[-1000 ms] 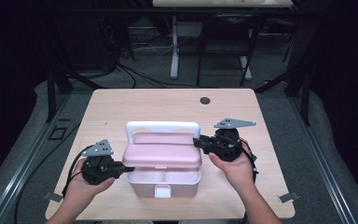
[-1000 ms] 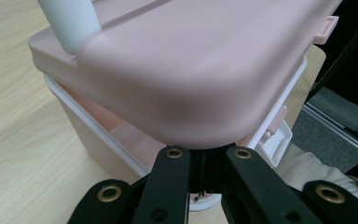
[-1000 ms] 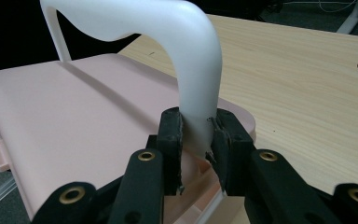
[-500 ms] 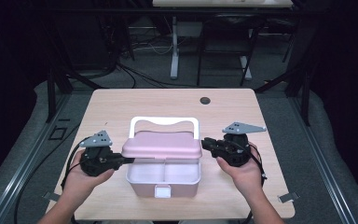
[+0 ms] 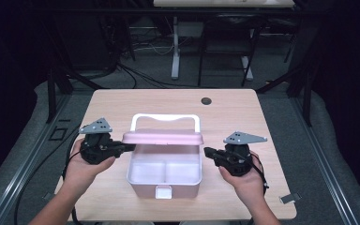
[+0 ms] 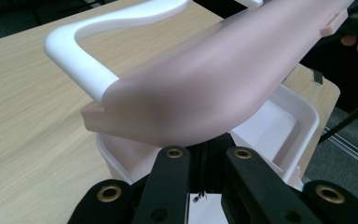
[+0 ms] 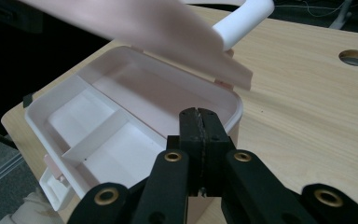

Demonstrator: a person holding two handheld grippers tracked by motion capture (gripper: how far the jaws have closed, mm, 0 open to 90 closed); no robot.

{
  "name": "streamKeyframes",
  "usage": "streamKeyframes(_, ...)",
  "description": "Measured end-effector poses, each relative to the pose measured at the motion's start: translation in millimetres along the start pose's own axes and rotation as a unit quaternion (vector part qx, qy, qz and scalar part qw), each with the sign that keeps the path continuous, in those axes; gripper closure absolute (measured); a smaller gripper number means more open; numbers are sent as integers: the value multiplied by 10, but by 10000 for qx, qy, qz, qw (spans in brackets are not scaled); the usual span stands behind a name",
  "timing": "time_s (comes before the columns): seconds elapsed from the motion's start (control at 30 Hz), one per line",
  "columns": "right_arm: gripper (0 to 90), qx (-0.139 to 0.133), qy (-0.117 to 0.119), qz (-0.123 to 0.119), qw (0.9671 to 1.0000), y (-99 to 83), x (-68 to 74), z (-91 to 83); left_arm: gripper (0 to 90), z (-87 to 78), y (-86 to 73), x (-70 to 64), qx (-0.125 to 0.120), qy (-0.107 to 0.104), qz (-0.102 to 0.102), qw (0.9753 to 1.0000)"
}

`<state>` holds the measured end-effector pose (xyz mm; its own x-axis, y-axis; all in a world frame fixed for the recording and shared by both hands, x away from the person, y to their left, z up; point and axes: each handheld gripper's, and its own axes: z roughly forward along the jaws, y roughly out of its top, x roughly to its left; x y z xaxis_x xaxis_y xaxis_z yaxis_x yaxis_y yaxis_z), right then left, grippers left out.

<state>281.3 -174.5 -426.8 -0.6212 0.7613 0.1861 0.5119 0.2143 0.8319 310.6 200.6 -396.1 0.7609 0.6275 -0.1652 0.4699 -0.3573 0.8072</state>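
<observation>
Wooden table [image 5: 122,108], dark room behind. Pink lunch box [image 5: 164,176] between tongs, pink lid [image 5: 161,137] half raised. Left gripper [image 5: 127,147] clamped on lid edge; right gripper [image 5: 207,151] closed, empty. Step: opening. Next: swing lid fully back.

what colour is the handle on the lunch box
White. The handle shows best in the left gripper view, against the pale pink lid.
</observation>
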Motion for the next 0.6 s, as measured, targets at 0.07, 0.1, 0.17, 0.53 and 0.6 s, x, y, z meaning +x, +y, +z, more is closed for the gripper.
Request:
streamKeyframes(0.07,900,13,-9,2,10000,-16,11,9,899,2,22,11,-31,28,-10,10000)
streamKeyframes(0.1,900,9,21,2,10000,-56,24,34,899,3,41,20,-66,70,-4,10000)
streamKeyframes(0.17,900,25,48,9,10000,-102,38,65,899,6,58,26,-109,92,-43,9999)
streamKeyframes(0.53,900,89,324,-38,9994,-277,164,220,899,18,123,66,-245,169,-93,9995)
streamKeyframes(0.6,900,143,336,-90,9993,-305,197,253,899,19,132,72,-251,169,-101,9995)
